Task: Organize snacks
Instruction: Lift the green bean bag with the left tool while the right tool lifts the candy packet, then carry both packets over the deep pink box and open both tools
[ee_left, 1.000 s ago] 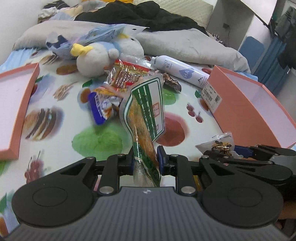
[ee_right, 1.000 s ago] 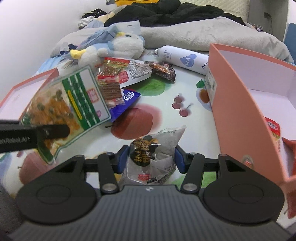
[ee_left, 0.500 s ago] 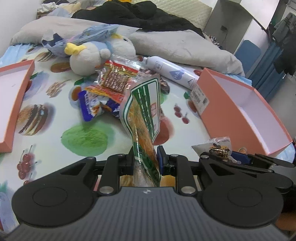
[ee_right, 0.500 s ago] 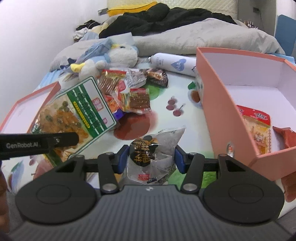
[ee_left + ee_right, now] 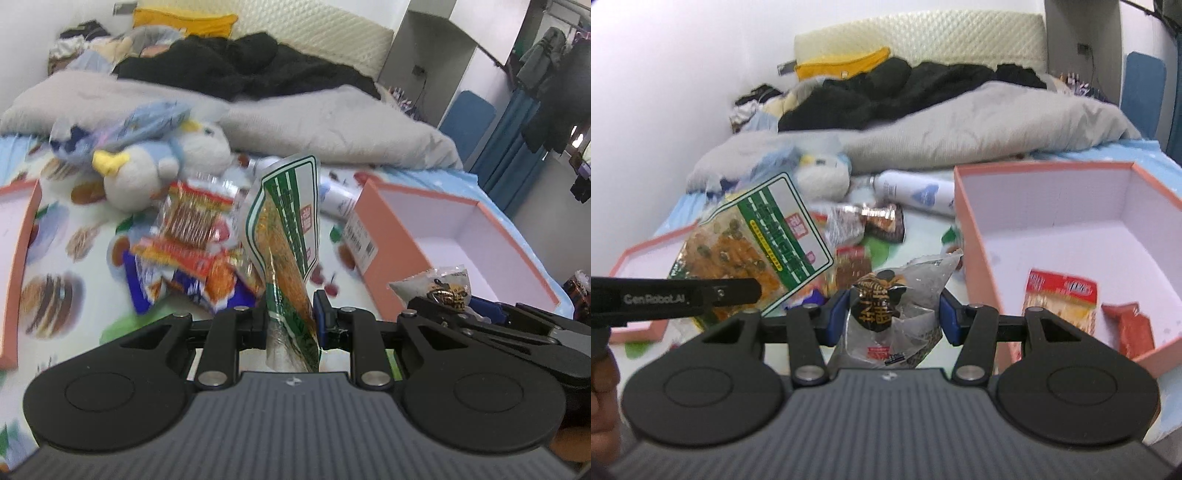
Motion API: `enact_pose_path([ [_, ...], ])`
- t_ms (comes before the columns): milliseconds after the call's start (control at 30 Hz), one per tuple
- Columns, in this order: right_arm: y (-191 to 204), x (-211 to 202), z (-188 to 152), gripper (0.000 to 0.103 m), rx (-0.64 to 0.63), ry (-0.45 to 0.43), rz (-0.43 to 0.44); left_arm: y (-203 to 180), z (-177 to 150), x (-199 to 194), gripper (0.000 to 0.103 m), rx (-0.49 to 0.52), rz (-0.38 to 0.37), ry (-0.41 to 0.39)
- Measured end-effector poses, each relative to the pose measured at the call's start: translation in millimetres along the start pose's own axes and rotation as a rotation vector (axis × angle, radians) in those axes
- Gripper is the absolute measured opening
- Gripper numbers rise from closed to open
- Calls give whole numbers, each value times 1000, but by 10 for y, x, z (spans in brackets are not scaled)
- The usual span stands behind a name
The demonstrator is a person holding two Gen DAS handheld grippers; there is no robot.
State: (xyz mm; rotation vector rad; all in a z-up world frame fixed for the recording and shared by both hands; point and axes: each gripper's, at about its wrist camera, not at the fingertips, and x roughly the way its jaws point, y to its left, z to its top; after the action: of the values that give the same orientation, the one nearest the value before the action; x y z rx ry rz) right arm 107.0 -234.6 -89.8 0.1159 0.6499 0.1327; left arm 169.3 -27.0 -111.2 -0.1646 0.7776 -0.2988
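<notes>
My left gripper is shut on a green-and-white snack bag and holds it upright above the bed; the bag also shows in the right wrist view. My right gripper is shut on a clear packet with a dark label, seen at the right in the left wrist view. The pink box stands to the right with two red snack packets inside. A pile of loose snacks lies on the printed sheet.
A plush toy, a white bottle and a pink lid at the left lie on the bed. Grey bedding and dark clothes lie at the back.
Both grippers have lifted with their packets and tilted up, so the box interior and the back of the bed show more.
</notes>
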Motion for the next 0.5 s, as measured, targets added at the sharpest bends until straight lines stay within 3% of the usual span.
enact_pose_path([
  [500,-214,-288,671,54,-4,-147,-54,-399,741,-240,25,53,-93,-121],
])
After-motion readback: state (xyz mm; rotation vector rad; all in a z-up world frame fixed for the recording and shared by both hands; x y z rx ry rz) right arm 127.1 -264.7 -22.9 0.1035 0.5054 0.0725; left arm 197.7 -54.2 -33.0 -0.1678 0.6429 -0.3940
